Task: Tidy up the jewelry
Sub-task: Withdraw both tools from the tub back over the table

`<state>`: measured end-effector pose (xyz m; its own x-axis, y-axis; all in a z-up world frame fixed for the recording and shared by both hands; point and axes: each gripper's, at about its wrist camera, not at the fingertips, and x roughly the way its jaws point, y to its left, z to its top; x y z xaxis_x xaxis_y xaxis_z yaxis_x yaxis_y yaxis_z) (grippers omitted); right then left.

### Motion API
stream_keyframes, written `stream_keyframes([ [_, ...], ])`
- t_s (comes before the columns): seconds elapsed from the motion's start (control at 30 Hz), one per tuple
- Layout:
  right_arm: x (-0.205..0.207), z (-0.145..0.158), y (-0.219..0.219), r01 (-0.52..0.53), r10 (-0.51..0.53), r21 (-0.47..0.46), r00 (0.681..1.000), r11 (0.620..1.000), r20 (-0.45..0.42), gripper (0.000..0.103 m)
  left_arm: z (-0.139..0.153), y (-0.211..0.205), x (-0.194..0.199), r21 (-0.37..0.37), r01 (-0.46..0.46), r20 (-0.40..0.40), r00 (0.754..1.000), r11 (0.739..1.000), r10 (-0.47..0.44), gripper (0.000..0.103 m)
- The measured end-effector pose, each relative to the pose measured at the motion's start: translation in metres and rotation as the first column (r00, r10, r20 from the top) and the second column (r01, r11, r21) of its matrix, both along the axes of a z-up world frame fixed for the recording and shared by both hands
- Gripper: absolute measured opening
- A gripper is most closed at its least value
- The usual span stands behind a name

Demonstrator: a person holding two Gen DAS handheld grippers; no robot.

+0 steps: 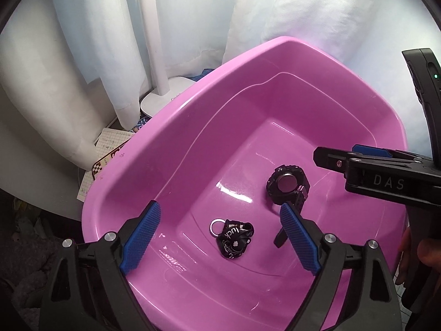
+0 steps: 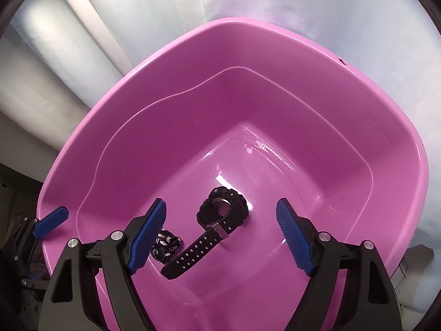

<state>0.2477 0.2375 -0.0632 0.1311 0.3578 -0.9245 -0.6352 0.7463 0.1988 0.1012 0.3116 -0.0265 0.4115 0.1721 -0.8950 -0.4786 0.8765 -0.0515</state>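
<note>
A black wristwatch [image 1: 286,187] lies on the floor of a pink plastic basin [image 1: 275,41], its strap trailing toward me. Left of it rests a small black charm with the word "luck" and a silver ring [image 1: 234,238]. My left gripper [image 1: 220,205] hangs open above the charm, both blue pads clear of it. In the right wrist view the watch [image 2: 223,209] and its strap lie below my open right gripper [image 2: 220,202], with the charm [image 2: 165,244] beside the left pad. Nothing is held.
White cloth hangs behind the basin [image 2: 234,22]. A white lamp stand [image 1: 165,99] and printed papers [image 1: 110,149] sit beyond its left rim. The right tool's finger [image 1: 330,161] reaches over the right rim, a hand [image 1: 424,251] on its handle.
</note>
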Motion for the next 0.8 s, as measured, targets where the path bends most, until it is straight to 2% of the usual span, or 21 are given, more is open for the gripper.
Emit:
stream_keyframes([
  [0.13,-0.003,0.002,0.001,-0.002,0.002,0.008,1.0,1.0,0.001,0.079,0.004,-0.001,-0.005,0.006,-0.001,0.008,1.0,1.0,0.001,0.087],
  [0.2,-0.006,0.003,0.002,-0.009,0.009,0.01,1.0,1.0,0.004,0.079,0.007,0.0,-0.008,0.011,-0.004,0.015,1.0,1.0,0.004,0.09],
  [0.37,-0.011,0.009,-0.001,-0.016,0.015,0.013,1.0,1.0,0.025,0.079,0.022,-0.006,-0.017,0.063,0.004,0.041,0.999,0.998,-0.007,0.092],
  [0.63,-0.03,0.035,-0.016,-0.008,0.002,0.088,0.998,0.996,0.07,0.079,0.046,-0.016,-0.039,0.135,0.003,0.101,0.995,0.991,-0.017,0.096],
  [0.8,-0.056,0.056,-0.037,0.007,-0.026,0.155,0.992,0.988,0.123,0.079,0.058,-0.021,-0.061,0.142,0.007,0.144,0.989,0.99,-0.028,0.097],
])
